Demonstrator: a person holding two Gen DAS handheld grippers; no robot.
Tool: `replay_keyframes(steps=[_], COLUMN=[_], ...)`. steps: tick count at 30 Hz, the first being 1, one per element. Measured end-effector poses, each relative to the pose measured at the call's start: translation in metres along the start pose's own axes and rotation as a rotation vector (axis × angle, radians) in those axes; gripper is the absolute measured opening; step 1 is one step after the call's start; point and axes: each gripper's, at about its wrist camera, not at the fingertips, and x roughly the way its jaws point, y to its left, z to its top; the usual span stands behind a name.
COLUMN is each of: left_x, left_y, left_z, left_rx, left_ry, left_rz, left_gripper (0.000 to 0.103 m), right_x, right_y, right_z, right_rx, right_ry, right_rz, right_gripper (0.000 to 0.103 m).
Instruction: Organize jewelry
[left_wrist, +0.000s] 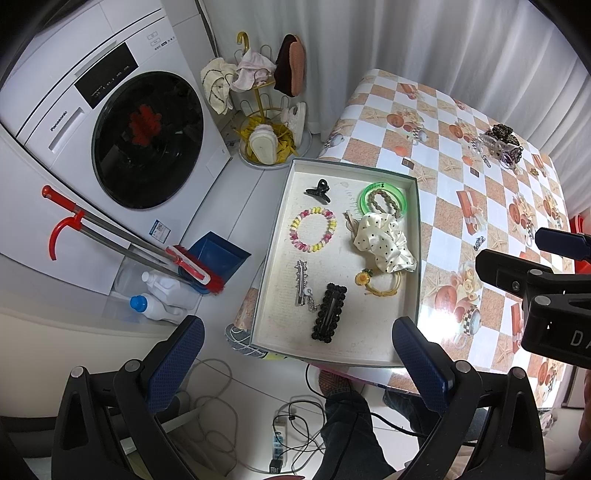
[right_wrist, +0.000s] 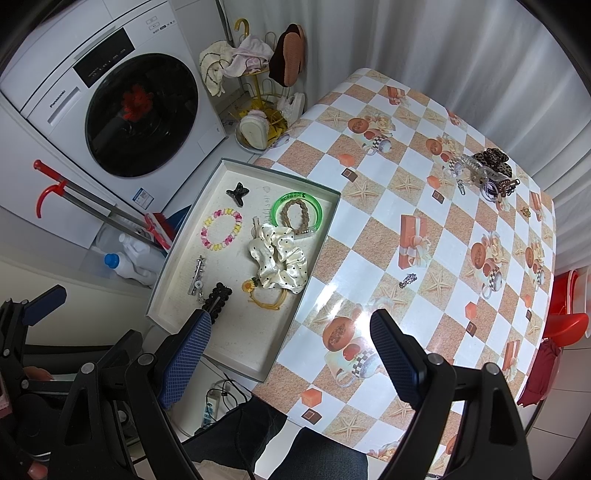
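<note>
A shallow white box tray (left_wrist: 280, 221) (right_wrist: 177, 266) lies on the table's left edge. It holds a black claw clip (left_wrist: 318, 190), a pastel spiral tie (left_wrist: 314, 229), a green bangle (left_wrist: 384, 197), a cream dotted scrunchie (left_wrist: 384, 240) (right_wrist: 277, 258), a silver clip (left_wrist: 301, 282), a black barrette (left_wrist: 328, 312) and a yellow hair tie (left_wrist: 376, 282). A pile of clips (left_wrist: 498, 146) (right_wrist: 484, 170) sits at the table's far right. A small silver piece (left_wrist: 479, 243) (right_wrist: 407, 279) lies mid-table. My left gripper (left_wrist: 299, 362) is open above the tray's near end. My right gripper (right_wrist: 291, 354) is open and empty over the near table.
The checkered tablecloth table (right_wrist: 424, 229) takes up the right side. A washing machine (left_wrist: 122, 122), a broom and dustpan (left_wrist: 207, 266), bottles (left_wrist: 159, 299) and a slipper rack (left_wrist: 266, 110) stand on the floor at left. Cables and a power strip (left_wrist: 280, 439) lie below.
</note>
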Motion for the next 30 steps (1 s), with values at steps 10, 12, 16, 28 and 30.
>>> replay_keyframes(steps=[10, 12, 16, 28, 30], left_x=[-0.001, -0.001, 0.000, 0.001, 0.001], left_y=[0.000, 0.000, 0.002, 0.007, 0.006], left_z=[0.000, -0.001, -0.003, -0.005, -0.005], left_rx=[0.001, 0.001, -0.004, -0.006, -0.006], left_ry=[0.000, 0.000, 0.000, 0.000, 0.000], left_rz=[0.001, 0.001, 0.003, 0.006, 0.007], left_gripper=[0.103, 0.103, 0.103, 0.103, 0.103], right_x=[-0.001, -0.001, -0.001, -0.001, -0.001], right_y=[0.000, 0.000, 0.001, 0.004, 0.004], right_z=[0.000, -0.001, -0.001, -0.001, -0.001], right_rx=[0.001, 0.000, 0.000, 0.008, 0.008], right_ry=[-0.001, 0.000, 0.000, -0.002, -0.001], right_rz=[0.000, 0.000, 0.000, -0.002, -0.002], right_gripper=[0.090, 0.090, 0.090, 0.090, 0.090])
